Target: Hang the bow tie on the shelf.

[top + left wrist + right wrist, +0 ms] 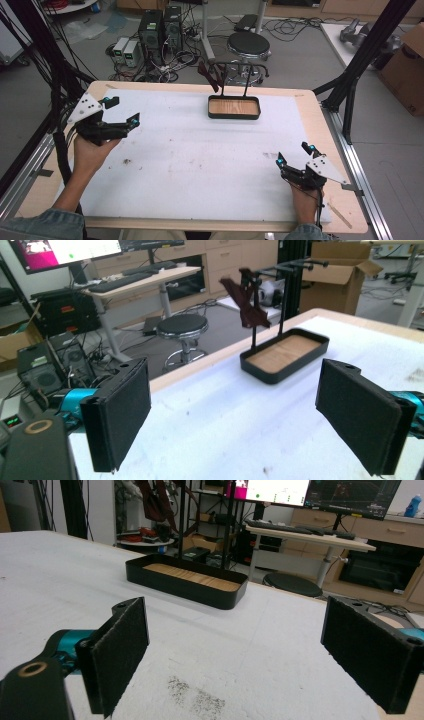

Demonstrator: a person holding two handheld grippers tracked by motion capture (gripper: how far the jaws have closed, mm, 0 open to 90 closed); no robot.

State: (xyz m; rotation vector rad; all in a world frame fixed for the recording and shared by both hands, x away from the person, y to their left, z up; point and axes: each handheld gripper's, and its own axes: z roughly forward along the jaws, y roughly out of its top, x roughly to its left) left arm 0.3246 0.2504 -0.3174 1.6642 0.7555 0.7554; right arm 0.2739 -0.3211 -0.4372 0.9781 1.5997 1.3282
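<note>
A black tray [234, 116] with a wooden floor stands at the far middle of the white mat [190, 155]. A thin black rack [235, 65] rises from it, and a dark red cloth [207, 74] hangs from the rack's left end. My left gripper [122, 111] is held above the mat's left side, open, with nothing between its pads; in the left gripper view [240, 415] the tray [280, 375] and cloth [247, 302] lie ahead of it. My right gripper [293, 153] rests open near the right front; the right gripper view [240, 655] has the tray [185, 587] beyond its empty jaws.
Black frame posts [360, 55] stand at the table's right far corner and cables hang along the left edge. A stool [248, 45], computer towers [160, 30] and a cardboard box [407, 65] sit on the floor beyond. Dark smudges [195, 692] mark the mat.
</note>
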